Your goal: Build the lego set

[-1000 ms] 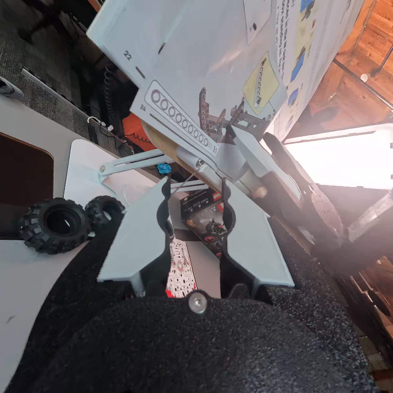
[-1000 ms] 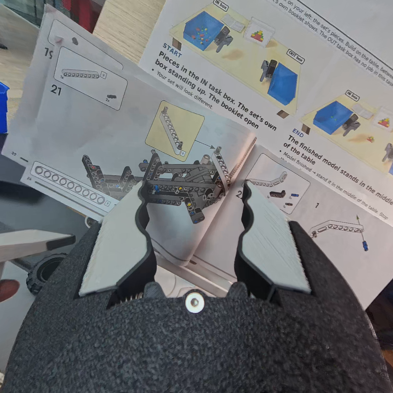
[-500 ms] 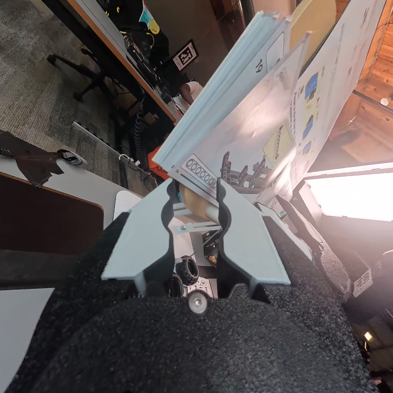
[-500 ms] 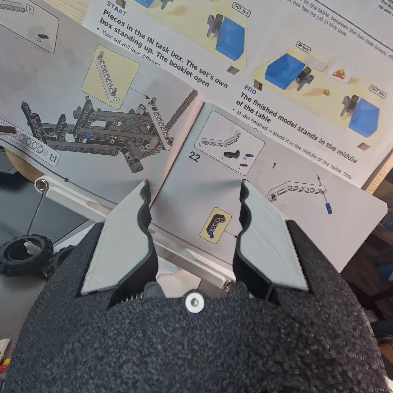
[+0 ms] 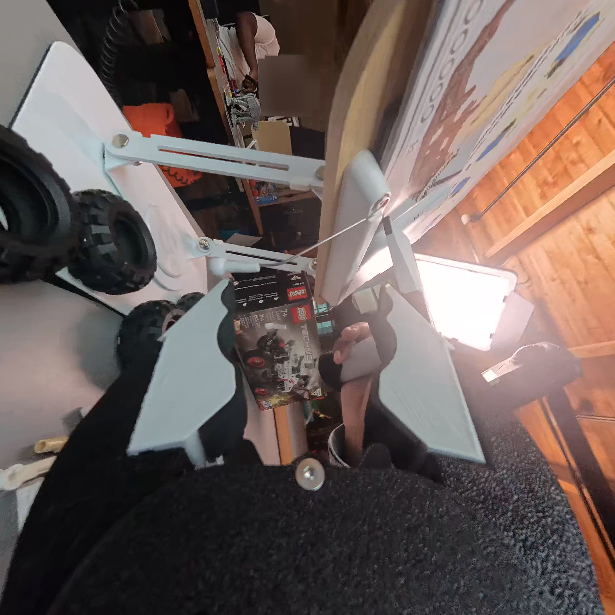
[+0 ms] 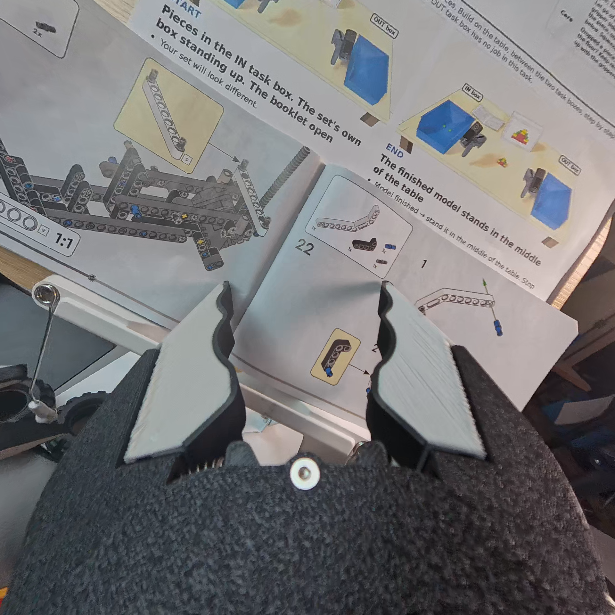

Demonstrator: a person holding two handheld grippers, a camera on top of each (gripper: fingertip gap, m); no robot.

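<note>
The left gripper (image 5: 304, 293) has swung down off the booklet (image 6: 206, 173), now facing the box (image 5: 279, 346); both grippers, right (image 6: 304, 286) too, are gaping empty, four tyres (image 5: 113, 241) lying beside the stand (image 5: 213, 159)

Print on booklet (image 6: 301, 309), sheet (image 6: 442, 83), box (image 5: 279, 352)

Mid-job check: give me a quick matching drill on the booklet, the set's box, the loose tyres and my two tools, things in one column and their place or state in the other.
Things:
1. instruction booklet
2. set box
3. black tyres
4. right tool

Place or state:
A. lying on the white table, left of the left tool
B. open on the stand's ledge
C. open, holding nothing
D. standing behind the stand, seen between the left tool's fingers

Pairs: 1-B, 2-D, 3-A, 4-C
</note>
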